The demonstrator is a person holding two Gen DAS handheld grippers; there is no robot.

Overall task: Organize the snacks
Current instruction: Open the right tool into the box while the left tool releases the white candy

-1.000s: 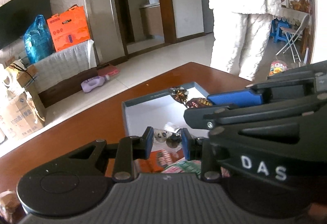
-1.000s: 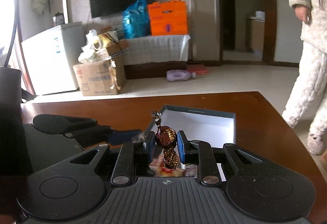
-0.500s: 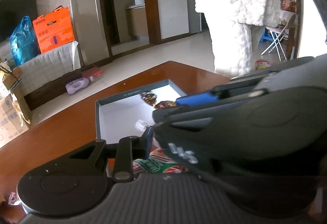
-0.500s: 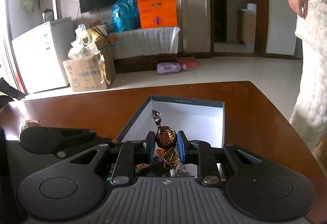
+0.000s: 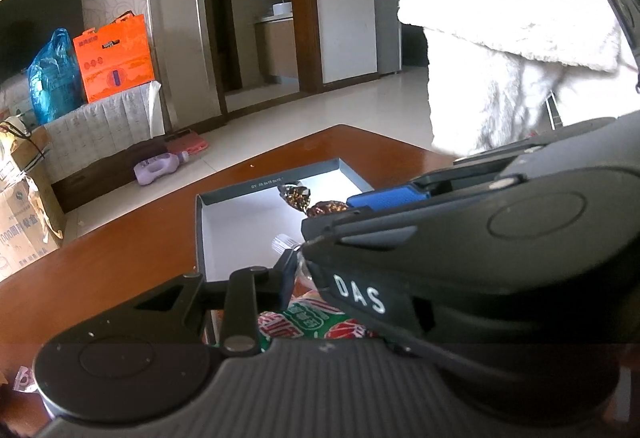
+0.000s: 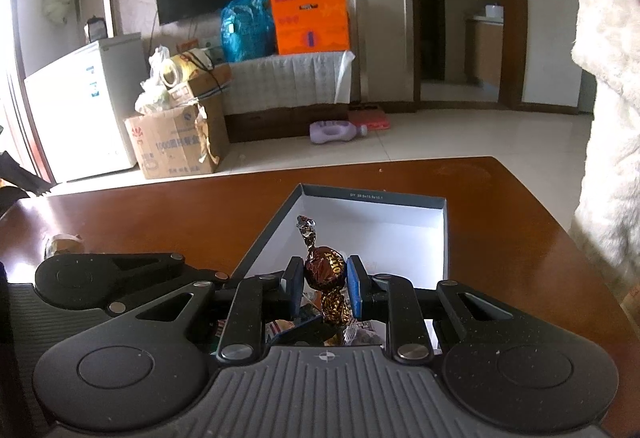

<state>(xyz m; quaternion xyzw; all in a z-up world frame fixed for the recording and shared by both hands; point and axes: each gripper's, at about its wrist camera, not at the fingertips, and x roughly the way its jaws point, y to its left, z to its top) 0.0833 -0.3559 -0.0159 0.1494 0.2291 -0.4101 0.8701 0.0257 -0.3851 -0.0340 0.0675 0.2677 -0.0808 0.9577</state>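
Right gripper [image 6: 325, 280] clamps brown foil-wrapped candy [image 6: 324, 268], twisted ends, gold lettering unreadable, frame centre above grey box [image 6: 444, 234]. Left gripper [image 5: 294, 270] jaws just opening, mostly hidden; contents unclear. "DAS" printed.

Glossy reddish-brown wooden table [image 6: 168, 222], open grey box [image 6: 444, 234] on it, small wrapped snack [image 6: 64, 243] near its left edge

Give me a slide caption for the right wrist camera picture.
Right tongs shut on a brown foil candy above an open box on a wooden table.
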